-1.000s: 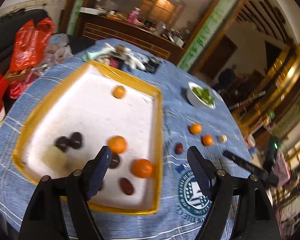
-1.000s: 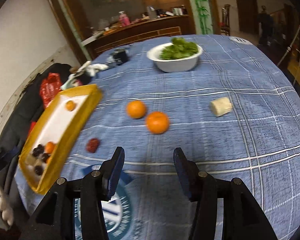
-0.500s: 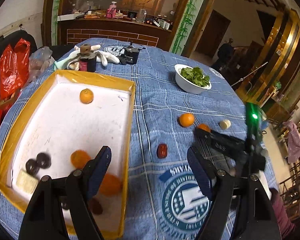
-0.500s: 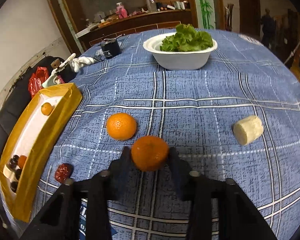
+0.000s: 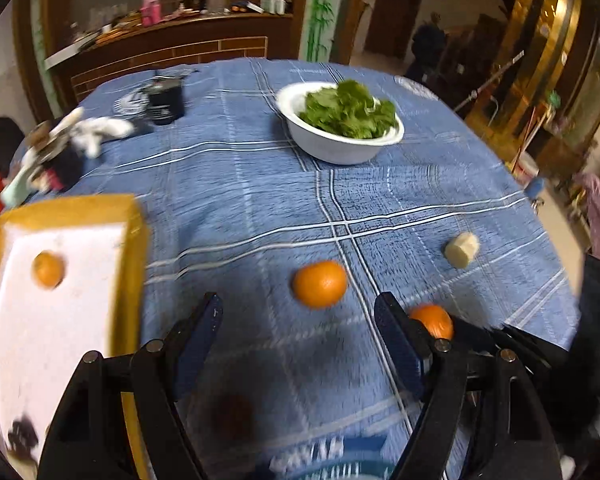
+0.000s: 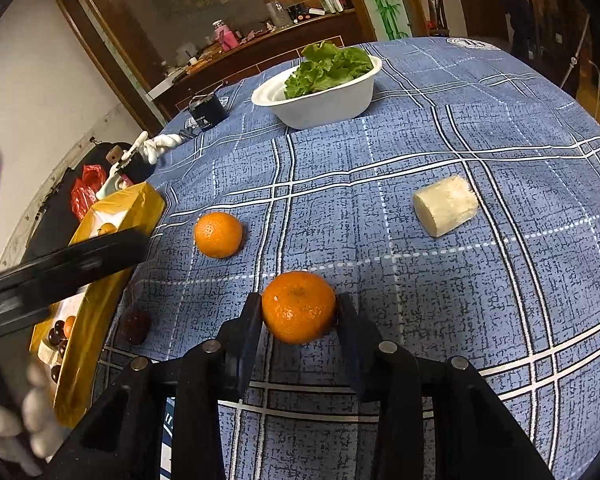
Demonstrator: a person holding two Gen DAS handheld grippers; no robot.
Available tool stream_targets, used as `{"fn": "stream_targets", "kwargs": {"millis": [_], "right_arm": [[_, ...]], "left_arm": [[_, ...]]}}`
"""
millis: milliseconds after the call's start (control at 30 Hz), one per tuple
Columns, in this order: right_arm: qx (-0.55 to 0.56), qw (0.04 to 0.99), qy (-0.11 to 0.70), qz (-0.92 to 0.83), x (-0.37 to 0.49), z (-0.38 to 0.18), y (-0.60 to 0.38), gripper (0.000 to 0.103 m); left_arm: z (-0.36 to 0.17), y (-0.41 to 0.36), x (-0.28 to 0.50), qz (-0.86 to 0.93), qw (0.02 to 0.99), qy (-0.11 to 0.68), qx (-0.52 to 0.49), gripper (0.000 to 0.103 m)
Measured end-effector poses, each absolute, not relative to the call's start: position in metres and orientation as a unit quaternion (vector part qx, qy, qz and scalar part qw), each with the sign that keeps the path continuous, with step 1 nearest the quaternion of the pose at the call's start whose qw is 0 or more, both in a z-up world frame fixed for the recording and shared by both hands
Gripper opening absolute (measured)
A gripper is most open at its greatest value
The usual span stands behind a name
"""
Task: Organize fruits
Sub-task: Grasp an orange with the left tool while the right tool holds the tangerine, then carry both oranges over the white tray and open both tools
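My right gripper (image 6: 298, 310) is shut on an orange mandarin (image 6: 299, 306) just above the blue checked cloth; it shows in the left wrist view (image 5: 432, 320) behind my left finger. A second mandarin (image 6: 218, 234) (image 5: 320, 284) lies loose on the cloth. My left gripper (image 5: 298, 330) is open and empty, just short of that mandarin. A dark red date (image 6: 135, 325) (image 5: 232, 416) lies near the yellow-rimmed white tray (image 5: 134, 264) (image 6: 100, 304), which holds a small mandarin (image 5: 49, 270) and dark fruits (image 6: 58, 336).
A white bowl of green leaves (image 5: 342, 122) (image 6: 320, 88) stands at the back. A pale cut chunk (image 6: 446, 210) (image 5: 462, 250) lies on the right. A black box (image 5: 166, 100), white gloves (image 5: 100, 132) and red bags (image 6: 86, 194) are at the far left.
My right gripper has closed on the nearer mandarin. My left gripper has swung right, away from the tray, toward the loose mandarin.
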State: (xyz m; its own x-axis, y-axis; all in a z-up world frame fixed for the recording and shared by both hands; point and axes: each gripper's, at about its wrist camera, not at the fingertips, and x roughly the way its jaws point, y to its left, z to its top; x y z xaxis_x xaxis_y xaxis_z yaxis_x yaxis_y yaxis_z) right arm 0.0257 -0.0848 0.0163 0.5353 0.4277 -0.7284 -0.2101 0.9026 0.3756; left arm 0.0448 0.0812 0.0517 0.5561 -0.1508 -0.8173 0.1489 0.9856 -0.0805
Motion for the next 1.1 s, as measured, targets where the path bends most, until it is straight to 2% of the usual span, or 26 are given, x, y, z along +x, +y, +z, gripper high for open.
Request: {"fn": "stream_targets", "kwargs": {"millis": [267, 333, 367, 600, 867, 1100], "right_arm": [[0.116, 0.869, 0.444, 0.182, 0.026, 0.017, -0.082, 0.041], [0.111, 0.871, 0.444, 0.180, 0.026, 0.017, -0.080, 0.041], [0.109, 0.871, 0.444, 0.180, 0.026, 0.017, -0.080, 0.041], [0.092, 0.874, 0.441, 0.181, 0.025, 0.018, -0.077, 0.040], [0.096, 0.883, 0.426, 0.172, 0.024, 0.019, -0.082, 0.040], [0.137, 0.883, 0.420, 0.160, 0.025, 0.017, -0.097, 0.040]], "left_arm": [[0.021, 0.054, 0.069, -0.086, 0.878, 0.469, 0.054, 0.075], [0.016, 0.056, 0.072, -0.088, 0.873, 0.476, 0.048, 0.045], [0.014, 0.058, 0.073, -0.091, 0.871, 0.481, 0.040, 0.034], [0.033, 0.076, 0.050, -0.083, 0.885, 0.458, -0.002, 0.034], [0.075, 0.102, -0.020, -0.069, 0.905, 0.418, -0.038, 0.034], [0.095, 0.155, -0.086, -0.030, 0.918, 0.383, -0.100, 0.034]]}}
